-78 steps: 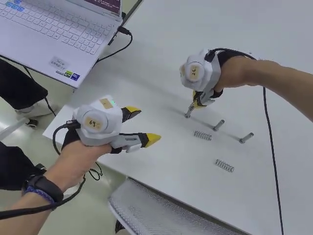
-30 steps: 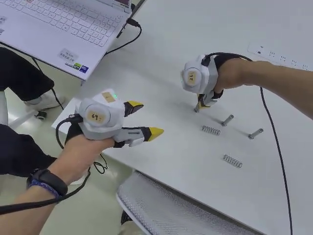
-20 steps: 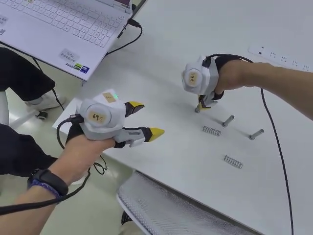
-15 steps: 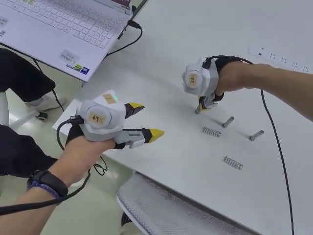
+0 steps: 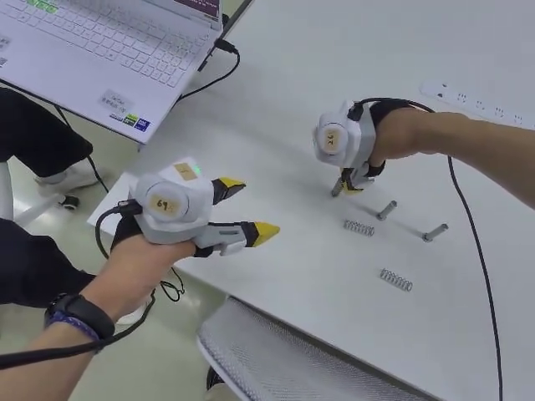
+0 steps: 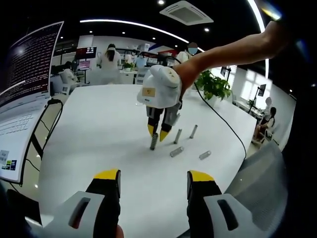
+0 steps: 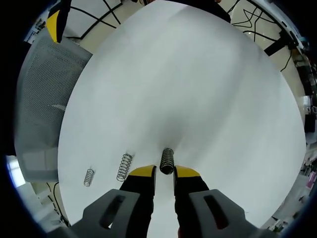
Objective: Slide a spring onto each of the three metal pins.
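Note:
Three short metal pins stand in a row on the white table (image 5: 292,125). My right gripper (image 5: 343,185) points down over the leftmost pin (image 5: 336,190), shut on a spring (image 7: 167,159) that sits on this pin between the yellow fingertips (image 7: 142,171). The other two pins (image 5: 386,210) (image 5: 433,232) are bare. Two loose springs (image 5: 359,227) (image 5: 395,280) lie flat in front of them. My left gripper (image 5: 245,209) hovers open near the table's front-left edge, with nothing in it, and faces the right gripper (image 6: 157,132).
An open laptop (image 5: 100,42) sits at the far left with a black cable (image 5: 209,75) plugged into it. A white power strip (image 5: 476,98) lies at the far right. A grey mesh chair (image 5: 276,359) stands below the table's front edge.
The right gripper has stayed at the leftmost pin with the spring. The left gripper has kept its place and stayed open. The head view has shifted a little.

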